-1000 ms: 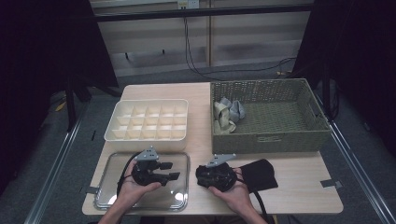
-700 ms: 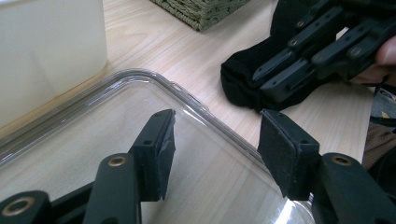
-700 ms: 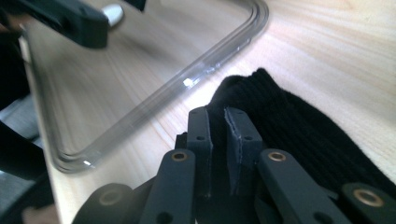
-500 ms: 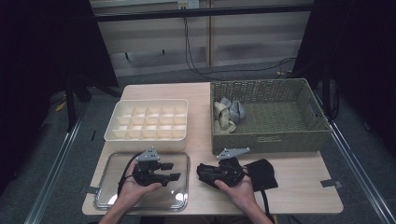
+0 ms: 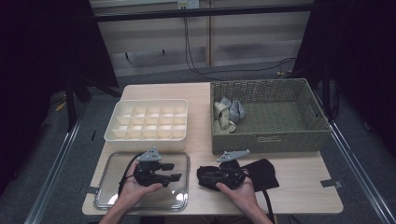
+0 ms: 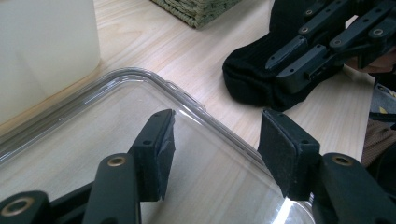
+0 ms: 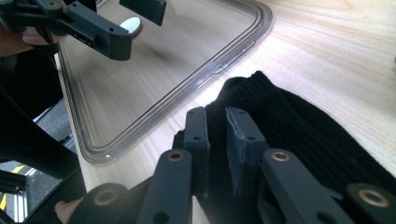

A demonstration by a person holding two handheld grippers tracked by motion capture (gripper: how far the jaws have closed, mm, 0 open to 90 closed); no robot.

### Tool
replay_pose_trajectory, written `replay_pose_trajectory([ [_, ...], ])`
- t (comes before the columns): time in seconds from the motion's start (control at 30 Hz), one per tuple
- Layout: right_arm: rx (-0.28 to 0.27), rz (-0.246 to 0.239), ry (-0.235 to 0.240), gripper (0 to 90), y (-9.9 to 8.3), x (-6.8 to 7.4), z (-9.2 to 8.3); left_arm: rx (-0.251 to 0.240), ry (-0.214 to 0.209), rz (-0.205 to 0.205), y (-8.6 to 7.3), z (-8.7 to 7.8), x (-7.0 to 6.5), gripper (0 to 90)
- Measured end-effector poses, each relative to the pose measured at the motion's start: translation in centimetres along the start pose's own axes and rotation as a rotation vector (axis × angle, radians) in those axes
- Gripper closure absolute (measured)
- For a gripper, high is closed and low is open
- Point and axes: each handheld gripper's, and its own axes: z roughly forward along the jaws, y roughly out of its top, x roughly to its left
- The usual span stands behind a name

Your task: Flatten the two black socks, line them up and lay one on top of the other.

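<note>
Black sock partly hidden under right gripper and hand. Clear tray near edge, at 6 o'clock, covered by left forearm. Basket bundles too small to identify.

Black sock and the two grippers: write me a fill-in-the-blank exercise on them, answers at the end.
1. The right gripper has its jaws pinched on the black sock, which lies on the wooden ____.
2. The left gripper hangs open over the clear ____ with nothing between its pads.
3. The rolled grey and beige socks lie in the woven ____.
4. The white divided box has ____ in its compartments.

Missing words: table; tray; basket; nothing
</note>
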Motion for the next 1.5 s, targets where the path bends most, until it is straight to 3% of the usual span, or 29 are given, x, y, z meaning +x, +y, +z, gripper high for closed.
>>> replay_pose_trajectory([
  [0.23, -0.010, 0.003, -0.003, 87.9, 0.2, 0.1, -0.1, -0.002, 0.002, -0.001, 0.0, 0.0, 0.0, 45.2],
  [0.7, -0.165, 0.014, 0.027, 88.7, 2.3, 0.0, -4.8, -0.003, -0.013, 0.000, 0.2, 0.4, -0.2, 46.4],
  [0.9, -0.242, 0.015, 0.033, 88.9, 3.6, 0.0, -7.0, -0.007, -0.049, 0.018, 0.4, 0.8, -0.6, 55.0],
  [1.1, -0.303, -0.006, 0.030, 88.8, 5.3, 0.5, -8.9, -0.002, -0.056, 0.026, 0.5, 1.0, -0.8, 57.3],
  [1.3, -0.343, -0.032, 0.038, 88.9, 6.8, 1.3, -9.8, -0.025, -0.065, 0.018, 1.1, 1.8, -0.9, 58.0],
  [1.5, -0.385, -0.040, 0.058, 88.9, 7.9, 1.9, -10.0, -0.020, -0.087, 0.039, 1.6, 2.5, -1.5, 60.2],
])
